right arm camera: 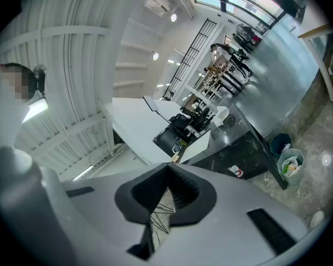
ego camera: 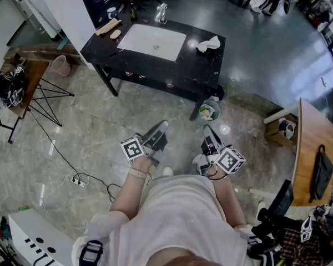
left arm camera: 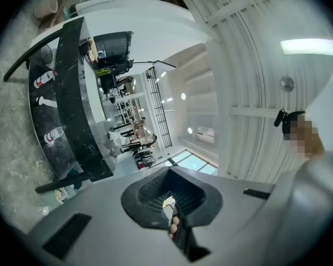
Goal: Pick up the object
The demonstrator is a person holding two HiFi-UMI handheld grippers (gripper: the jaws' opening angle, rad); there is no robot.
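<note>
A black table [ego camera: 205, 65] stands across the floor ahead of me, with a white basin [ego camera: 152, 40] set into it. On it lie a crumpled white cloth [ego camera: 209, 43], a clear bottle [ego camera: 161, 13] and a tan wooden piece [ego camera: 107, 26]. Both grippers are held close to my body, well short of the table, pointing toward it. The left gripper [ego camera: 160, 129] has its jaws together with nothing between them, as the left gripper view [left arm camera: 167, 170] shows. My right gripper [ego camera: 207, 131] is shut and empty too [right arm camera: 167, 165]. The table also shows in the right gripper view [right arm camera: 238, 154].
A small waste bin [ego camera: 209, 110] with rubbish stands by the table's near right leg. A wooden desk [ego camera: 313, 143] with a black bag is at the right. At the left are a wooden side table [ego camera: 28, 76] and a power strip [ego camera: 77, 180] with cable on the floor.
</note>
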